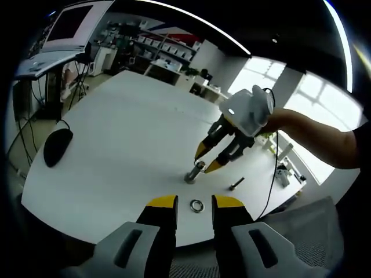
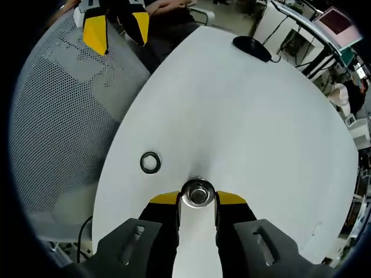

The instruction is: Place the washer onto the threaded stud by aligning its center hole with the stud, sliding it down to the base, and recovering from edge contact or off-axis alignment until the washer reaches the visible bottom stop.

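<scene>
On the white table [image 1: 116,133], left gripper view, far left: a dark computer mouse [image 1: 57,146] with its cord trailing off the edge. Beyond it, on a separate stand, a monitor [image 1: 69,26]; shelving with bins along the back wall.

Centre, near the table's front edge: the left gripper [image 1: 195,201] rises from the bottom of the view, yellow-tipped jaws spread, nothing between them. The washer [image 1: 197,205] lies flat on the table in the gap just ahead of the tips, touching neither.

Just past the washer stands the threaded stud [image 1: 193,172], upright on a wider base. The right gripper [image 1: 207,160] comes down at it from the upper right, a person's hand and dark sleeve behind. Its yellow tips sit on either side of the stud's top.

Right of the stud, a small bolt [image 1: 236,184] lies on its side, apart from the rest.

Right gripper view, left to right: a grey mesh chair back [image 2: 64,116] beside the table [image 2: 243,116]; the left gripper [image 2: 117,30] at the upper left, jaws apart. The washer [image 2: 150,163] lies flat, left of the stud and not on it. The stud [image 2: 197,193] shows end-on, its shiny top between the right gripper [image 2: 197,198] tips; jaws close against its sides, though actual contact cannot be told. Mouse [image 2: 251,48] at the far edge.
</scene>
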